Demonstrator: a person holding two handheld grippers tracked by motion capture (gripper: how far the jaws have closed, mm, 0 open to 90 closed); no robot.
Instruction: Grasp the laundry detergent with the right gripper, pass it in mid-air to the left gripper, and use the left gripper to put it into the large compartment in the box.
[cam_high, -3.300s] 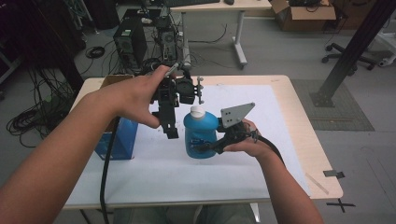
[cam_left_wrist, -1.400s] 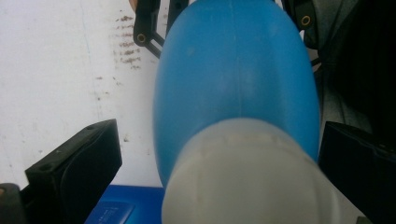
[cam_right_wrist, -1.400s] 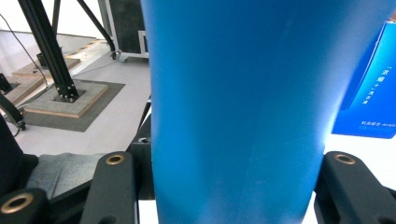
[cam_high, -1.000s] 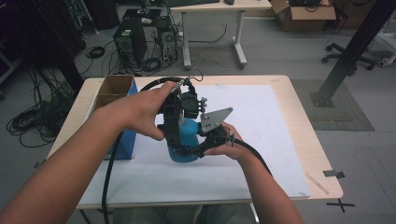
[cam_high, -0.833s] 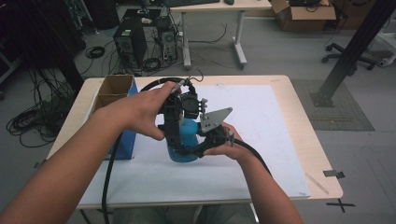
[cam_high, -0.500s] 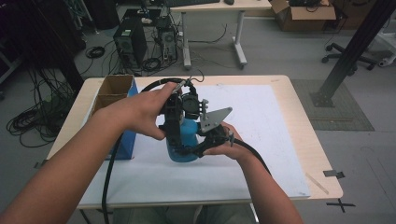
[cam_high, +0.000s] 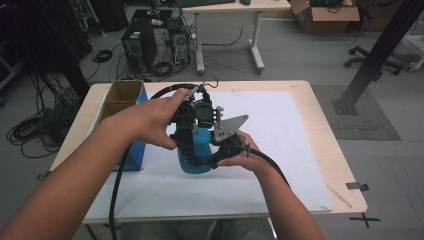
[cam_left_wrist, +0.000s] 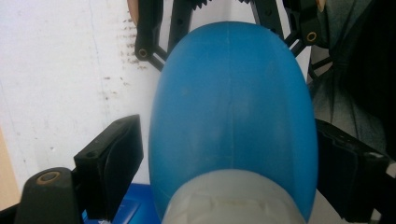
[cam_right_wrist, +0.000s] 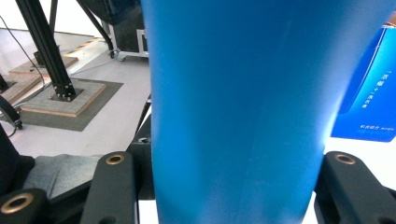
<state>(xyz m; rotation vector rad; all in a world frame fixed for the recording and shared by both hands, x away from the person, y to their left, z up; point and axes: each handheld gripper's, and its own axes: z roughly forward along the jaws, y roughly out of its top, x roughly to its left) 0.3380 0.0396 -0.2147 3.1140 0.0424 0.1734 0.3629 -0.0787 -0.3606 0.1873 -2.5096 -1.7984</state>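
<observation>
A blue bottle (cam_high: 199, 142) with a whitish cap (cam_left_wrist: 224, 203) stands on the white mat (cam_high: 280, 125). My right gripper (cam_high: 210, 159) is shut on the bottle's lower body (cam_right_wrist: 233, 116) from the right, and its black fingers (cam_left_wrist: 149, 28) show around the base. My left gripper (cam_high: 191, 150) reaches down over the top, one jaw on each side of the bottle's shoulder (cam_left_wrist: 229, 102). Its jaws have just been closing. A thin gap still shows between its left finger (cam_left_wrist: 114, 163) and the bottle.
A blue box (cam_high: 134, 150) with open cardboard compartments (cam_high: 122, 95) stands at the table's left, close to the bottle, and also shows as the blue box (cam_right_wrist: 373, 93). Black cables trail from both grippers. The wooden table edge (cam_high: 325, 120) lies beyond the mat at the right.
Since the earliest frame the bottle and right gripper have shifted left and nearer, and the left gripper has come down over the bottle's top. Both hands have kept still over the last second.
</observation>
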